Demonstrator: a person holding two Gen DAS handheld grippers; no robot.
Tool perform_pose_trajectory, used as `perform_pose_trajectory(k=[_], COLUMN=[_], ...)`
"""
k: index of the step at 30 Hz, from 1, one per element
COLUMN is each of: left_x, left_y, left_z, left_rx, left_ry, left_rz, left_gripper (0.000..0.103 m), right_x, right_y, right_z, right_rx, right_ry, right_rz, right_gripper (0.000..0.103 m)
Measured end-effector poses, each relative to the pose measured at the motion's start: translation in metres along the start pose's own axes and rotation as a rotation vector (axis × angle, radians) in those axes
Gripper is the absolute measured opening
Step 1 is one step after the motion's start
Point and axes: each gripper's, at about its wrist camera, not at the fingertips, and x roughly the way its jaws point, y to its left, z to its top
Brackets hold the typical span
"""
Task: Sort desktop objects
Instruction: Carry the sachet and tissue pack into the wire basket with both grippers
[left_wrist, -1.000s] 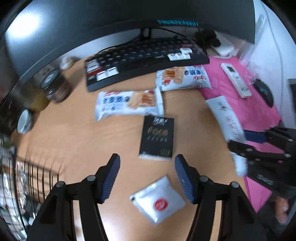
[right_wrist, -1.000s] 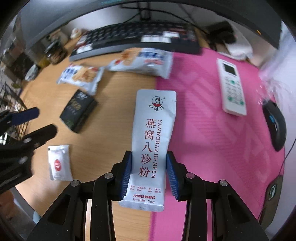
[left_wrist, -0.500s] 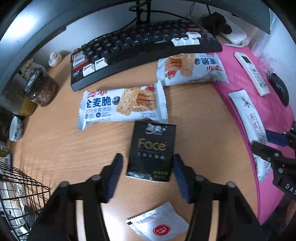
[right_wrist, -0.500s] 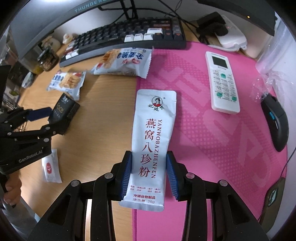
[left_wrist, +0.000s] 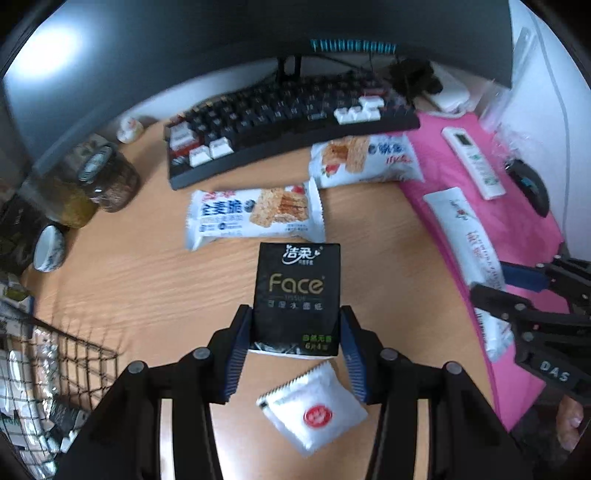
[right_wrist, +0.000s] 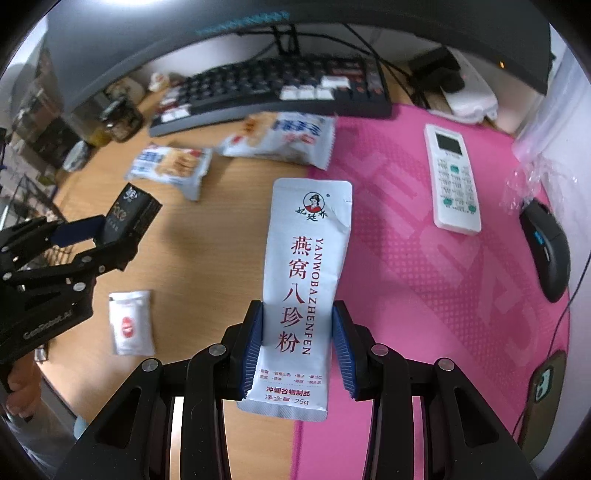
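My left gripper (left_wrist: 293, 347) is shut on a black "Face" tissue pack (left_wrist: 297, 291) and holds it over the wooden desk; the pack also shows in the right wrist view (right_wrist: 129, 216). My right gripper (right_wrist: 297, 347) is shut on a long white sachet with red Chinese lettering (right_wrist: 304, 280), held over the edge of the pink mat (right_wrist: 424, 295). A small white packet with a red seal (left_wrist: 314, 411) lies on the desk under my left gripper. Two white and blue snack bags (left_wrist: 255, 216) (left_wrist: 364, 160) lie in front of the keyboard.
A black keyboard (left_wrist: 288, 118) and a monitor stand at the back. A white remote (right_wrist: 452, 181) and a black mouse (right_wrist: 548, 247) lie on the pink mat. Jars (left_wrist: 107, 177) and a cup (left_wrist: 48, 249) stand at the left. A wire basket (left_wrist: 44, 380) is at the lower left.
My left gripper moved forward over the small white packet, closed on the black tissue pack and raised it. My right gripper kept its hold on the sachet and shifted slightly.
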Motion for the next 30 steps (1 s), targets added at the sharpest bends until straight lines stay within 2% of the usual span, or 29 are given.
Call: perform_pose_trajectory(k=[4,8,12,17,23,30], left_x=[-0.04,-0.078,-0.114,-0.148,-0.163,-0.151], left_y=[0.011,0.033,0.073,0.146,0.22,0.268], left_z=[-0.012,-0.029,-0.058,-0.107,-0.163,-0.202], left_rx=[-0.009,-0.045,-0.128,-0.28,-0.43,-0.524], left_ry=[-0.067,-0.127,-0.171,-0.199,-0.186,-0.143], left_rz=[0.003,0.014,0.065,0.153,0.231,0.261], left_gripper=[0.052,0.052,0.052,0.052,0.052,0.052], right_x=[-0.021,-0.046,-0.067,-0.083,-0.078,-0.053], right_y=[0.023,0.067,0.133,0.227,0.325,0.389], right_z=[-0.001,0.002,0.004,0.002,0.0,-0.003], right_rx=[-0.041,-0.125,-0.253,-0.405,-0.543,-0.621], right_ry=[-0.031,-0.065,-0.096,-0.102,-0.064,0.003], right_rz=[0.032,0.107,0.172,0.281,0.36,0.378], right_gripper=[0.037,0.037,0.037,0.037,0.038,0.038])
